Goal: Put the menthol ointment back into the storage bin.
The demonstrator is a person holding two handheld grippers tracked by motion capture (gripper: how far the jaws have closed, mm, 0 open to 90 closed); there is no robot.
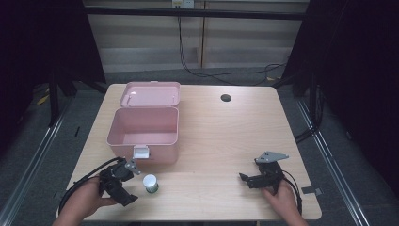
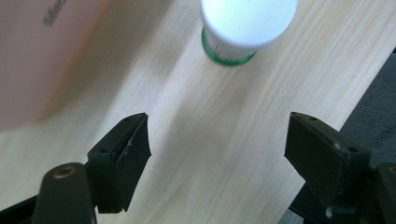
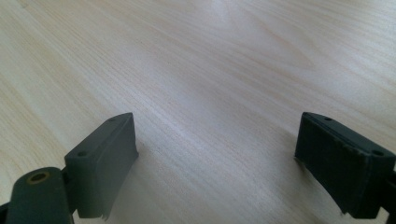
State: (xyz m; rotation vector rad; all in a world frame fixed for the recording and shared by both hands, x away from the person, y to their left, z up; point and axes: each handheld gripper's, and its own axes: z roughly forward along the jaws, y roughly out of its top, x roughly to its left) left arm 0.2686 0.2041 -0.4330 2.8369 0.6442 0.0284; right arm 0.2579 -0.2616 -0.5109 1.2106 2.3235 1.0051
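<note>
A small white jar with a green base [image 1: 150, 183] stands upright on the wooden table [image 1: 221, 136], just in front of the open pink box [image 1: 146, 128]. My left gripper [image 1: 132, 184] rests at the front left, a short way left of the jar, held by a hand. In the left gripper view the jar [image 2: 245, 28] stands ahead of the wide-apart jaws, with bare wood between the left gripper's fingertips [image 2: 217, 149]. My right gripper [image 1: 245, 179] lies at the front right in the other hand. Its jaws stand wide over bare wood [image 3: 217, 154], nothing between them.
The pink box's lid [image 1: 150, 93] lies folded back behind it, and its white latch [image 1: 140, 152] hangs on the front wall. A round cable hole [image 1: 226, 98] sits at the table's back right. The box wall [image 2: 37, 56] looms left in the left gripper view.
</note>
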